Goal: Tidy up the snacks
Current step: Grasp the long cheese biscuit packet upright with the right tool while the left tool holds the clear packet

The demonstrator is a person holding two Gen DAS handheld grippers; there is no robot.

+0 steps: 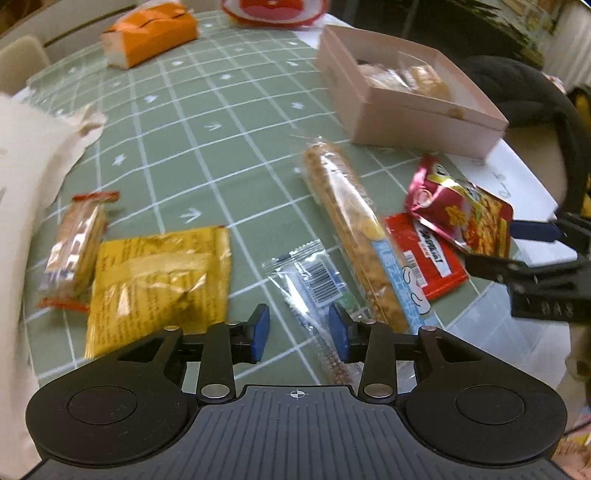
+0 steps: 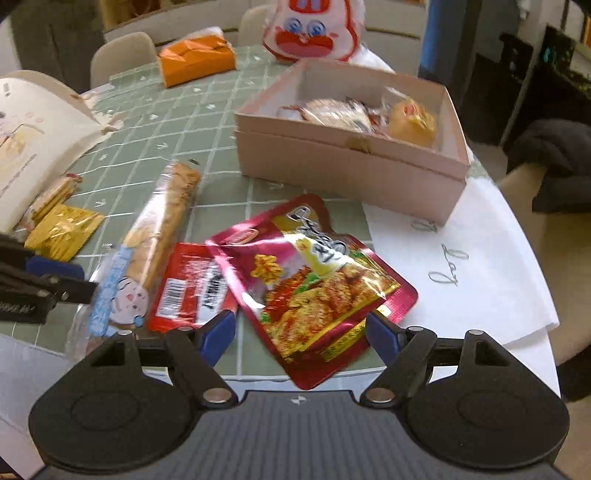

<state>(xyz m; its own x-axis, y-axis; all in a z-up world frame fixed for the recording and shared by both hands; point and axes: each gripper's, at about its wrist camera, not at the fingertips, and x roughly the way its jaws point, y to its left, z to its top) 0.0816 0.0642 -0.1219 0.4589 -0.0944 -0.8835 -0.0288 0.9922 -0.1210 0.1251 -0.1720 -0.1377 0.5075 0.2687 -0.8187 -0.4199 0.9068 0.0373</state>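
My left gripper (image 1: 300, 332) hangs open just over a clear-wrapped snack with a barcode (image 1: 314, 284) that lies on the green checked cloth (image 1: 221, 122); the wrapper runs between the pads without being pinched. A long crunchy bar (image 1: 347, 229) lies to its right. My right gripper (image 2: 301, 328) is shut across a glossy red pouch (image 2: 314, 288), which tilts up above a flat red packet (image 2: 192, 284). In the left wrist view the same pouch (image 1: 461, 214) sits between the right gripper's fingers (image 1: 493, 242). The pink box (image 2: 347, 162) behind holds several wrapped snacks.
A yellow packet (image 1: 159, 284) and a cracker pack (image 1: 77, 247) lie at the left, beside a white paper bag (image 1: 26, 166). An orange tissue pack (image 2: 195, 59) and a rabbit-face bag (image 2: 314, 29) stand at the back. White paper (image 2: 461, 258) covers the right table edge.
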